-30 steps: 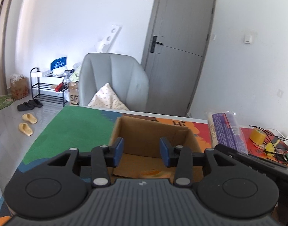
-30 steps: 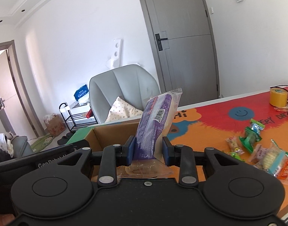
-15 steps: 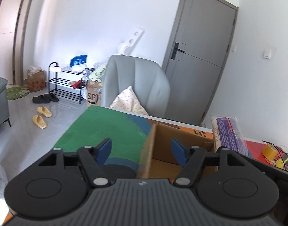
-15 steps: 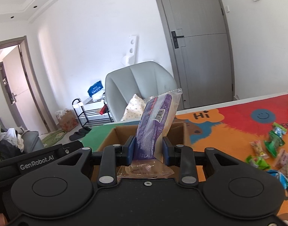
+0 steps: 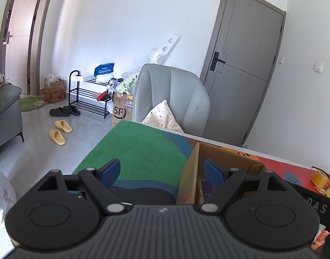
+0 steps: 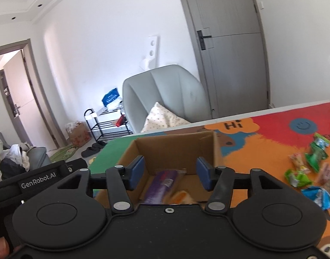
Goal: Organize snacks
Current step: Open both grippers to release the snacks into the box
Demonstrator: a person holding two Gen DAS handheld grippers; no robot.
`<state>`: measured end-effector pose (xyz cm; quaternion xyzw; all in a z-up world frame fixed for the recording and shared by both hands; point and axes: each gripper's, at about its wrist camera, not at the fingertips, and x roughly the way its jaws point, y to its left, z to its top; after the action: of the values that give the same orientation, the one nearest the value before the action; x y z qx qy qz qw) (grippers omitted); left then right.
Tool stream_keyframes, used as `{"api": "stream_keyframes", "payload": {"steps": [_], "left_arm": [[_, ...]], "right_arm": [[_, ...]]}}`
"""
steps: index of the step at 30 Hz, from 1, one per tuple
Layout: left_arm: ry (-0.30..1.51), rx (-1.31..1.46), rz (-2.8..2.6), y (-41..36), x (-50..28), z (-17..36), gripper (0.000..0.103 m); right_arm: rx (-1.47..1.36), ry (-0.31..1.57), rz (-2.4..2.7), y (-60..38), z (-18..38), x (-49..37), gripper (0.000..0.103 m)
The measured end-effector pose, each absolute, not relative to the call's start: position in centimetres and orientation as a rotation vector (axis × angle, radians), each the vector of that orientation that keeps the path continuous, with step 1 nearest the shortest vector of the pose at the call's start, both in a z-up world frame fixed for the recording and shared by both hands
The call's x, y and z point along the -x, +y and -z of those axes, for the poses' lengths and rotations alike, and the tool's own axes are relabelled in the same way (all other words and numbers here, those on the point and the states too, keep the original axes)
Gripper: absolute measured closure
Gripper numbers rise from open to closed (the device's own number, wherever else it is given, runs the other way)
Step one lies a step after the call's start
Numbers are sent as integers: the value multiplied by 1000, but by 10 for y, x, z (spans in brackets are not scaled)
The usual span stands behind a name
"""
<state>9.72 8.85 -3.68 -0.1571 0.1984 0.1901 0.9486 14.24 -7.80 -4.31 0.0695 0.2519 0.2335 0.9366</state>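
- Right now I am holding my left gripper (image 5: pixel 162 173) over the table mat (image 5: pixel 143 153), its blue fingers (image 5: pixel 110 172) spread wide apart and gripping nothing.
- The left finger is hanging above the green part of the mat, while the other one is sitting just past the near left wall of the cardboard box (image 5: pixel 189 179), so that wall is standing between the two fingers.
- Looking past the right finger into the box, I am seeing a bit of purple wrapper on its floor.
- Moving across, I am holding my right gripper (image 6: pixel 170 173) at the near edge of the same cardboard box (image 6: pixel 175 149), fingers (image 6: pixel 137 171) parted and empty.
- The purple snack pack (image 6: pixel 162 183) is lying flat on the box floor, straight ahead between my right fingers but touching neither of them.
- Just right of it in the box, an orange and pale snack (image 6: pixel 181 195) is lying; I cannot tell what kind it is.
- Further right, loose snacks (image 6: pixel 309 168) in green, pink and blue wrappers are lying scattered on the orange part of the mat (image 6: pixel 262 151), well outside the box.
- Behind the table a grey chair (image 6: pixel 167 92) with a spotted cushion (image 6: pixel 160 118) is standing in front of a grey door (image 6: pixel 227 43).
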Motion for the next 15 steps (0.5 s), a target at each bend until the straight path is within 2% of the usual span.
{"api": "stream_keyframes", "payload": {"steps": [3, 11, 15], "left_arm": [[402, 314, -368, 81, -95, 36, 17], [414, 290, -311, 55, -92, 37, 10], [428, 278, -301, 42, -92, 39, 9]], "right_arm": [[-149, 510, -451, -90, 43, -138, 46], [-156, 503, -395, -120, 44, -126, 28], [-167, 504, -373, -136, 47, -119, 23]]}}
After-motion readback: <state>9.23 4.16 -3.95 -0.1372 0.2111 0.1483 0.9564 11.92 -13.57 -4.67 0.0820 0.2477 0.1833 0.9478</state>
